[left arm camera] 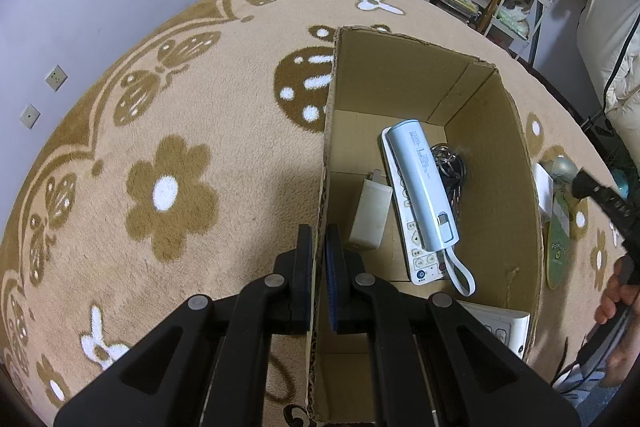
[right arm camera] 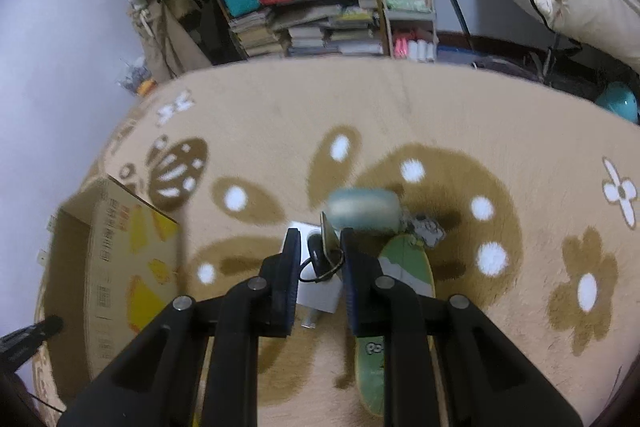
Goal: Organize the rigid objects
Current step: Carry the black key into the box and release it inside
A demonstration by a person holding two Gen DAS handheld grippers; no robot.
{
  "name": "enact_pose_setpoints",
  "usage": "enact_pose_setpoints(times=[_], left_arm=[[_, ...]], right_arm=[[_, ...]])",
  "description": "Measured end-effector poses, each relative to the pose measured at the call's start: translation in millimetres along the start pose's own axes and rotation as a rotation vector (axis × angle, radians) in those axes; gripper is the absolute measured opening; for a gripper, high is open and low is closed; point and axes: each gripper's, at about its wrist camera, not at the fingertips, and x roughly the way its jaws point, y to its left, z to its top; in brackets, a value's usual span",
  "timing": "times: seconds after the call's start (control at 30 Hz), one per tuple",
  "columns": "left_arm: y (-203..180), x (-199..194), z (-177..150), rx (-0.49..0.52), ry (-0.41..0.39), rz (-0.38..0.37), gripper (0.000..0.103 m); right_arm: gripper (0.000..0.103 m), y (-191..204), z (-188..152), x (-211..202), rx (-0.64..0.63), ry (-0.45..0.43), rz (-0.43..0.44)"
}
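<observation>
My left gripper [left arm camera: 319, 235] is shut on the near left wall of an open cardboard box [left arm camera: 496, 155] on the rug. Inside the box lie a light blue power bank [left arm camera: 426, 187], a white remote [left arm camera: 416, 251], a white charger plug [left arm camera: 370, 213] and a bunch of keys [left arm camera: 450, 167]. My right gripper [right arm camera: 320, 251] is part open around a dark key on a ring [right arm camera: 324, 255], above a white block [right arm camera: 320, 291]; whether the pads touch the key I cannot tell. A green mini skateboard [right arm camera: 400, 267] and a blurred teal round object [right arm camera: 362, 209] lie beside it.
The box also shows at the left of the right wrist view [right arm camera: 112, 267]. A beige flower-patterned rug [left arm camera: 180, 107] covers the surface. Shelves with books and bags [right arm camera: 304, 7] stand behind. A white switch panel [left arm camera: 500, 323] lies at the box's near right corner.
</observation>
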Motion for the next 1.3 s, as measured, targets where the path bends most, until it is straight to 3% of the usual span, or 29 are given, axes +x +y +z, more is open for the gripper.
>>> enact_pose_setpoints(times=[0.23, 0.67, 1.03, 1.3], left_arm=[[-3, -1, 0, 0.010, 0.001, 0.012, 0.006], [-4, -1, 0, 0.014, 0.001, 0.016, 0.006], [-2, -1, -1, 0.004, 0.002, 0.006, 0.006], [-4, -2, -2, -0.001, 0.003, -0.001, 0.006]], right_arm=[[0.021, 28, 8, -34, 0.011, -0.060, 0.143], [0.021, 133, -1, -88, -0.206, -0.151, 0.330], [0.021, 201, -37, -65, -0.361, -0.077, 0.369], [0.021, 212, -50, -43, -0.400, -0.001, 0.346]])
